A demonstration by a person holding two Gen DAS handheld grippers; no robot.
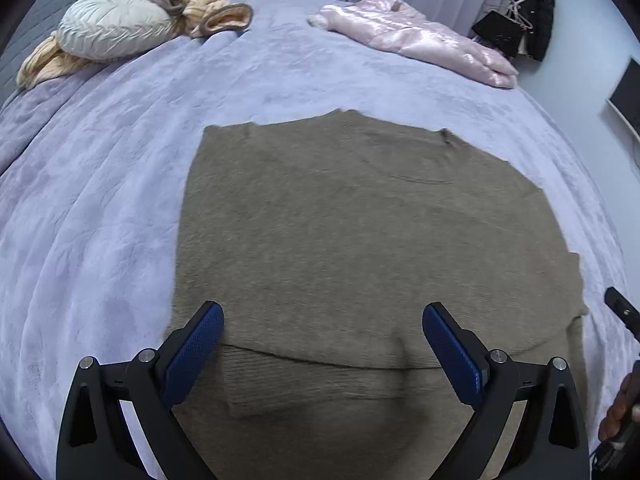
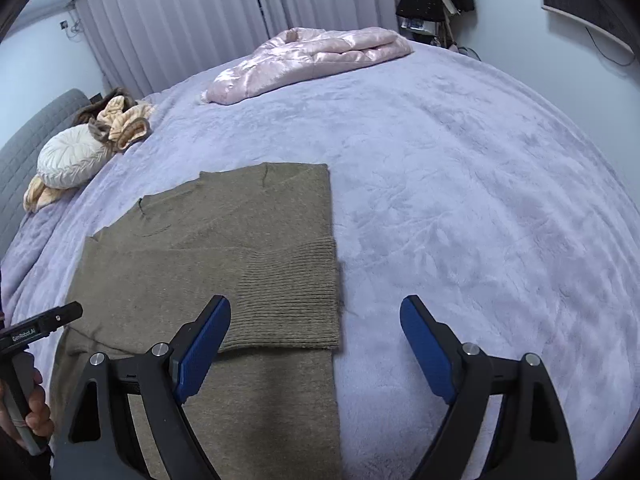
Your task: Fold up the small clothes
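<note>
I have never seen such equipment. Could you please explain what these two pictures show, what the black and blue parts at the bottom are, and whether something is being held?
There is no robot here. A person holds a hand tool in each hand, and each tool has two blue-padded fingers with a wide-angle camera looking along them. One picture comes from the left gripper, the other from the right gripper. In the right view you also see the person's hand holding the left tool.

Both look down on a bed with a lilac blanket. On it lies a brown sweater, partly folded, with a sleeve laid across the body. Farther away are a pink jacket and a round white cushion.

Both grippers are open and hold nothing.
</note>
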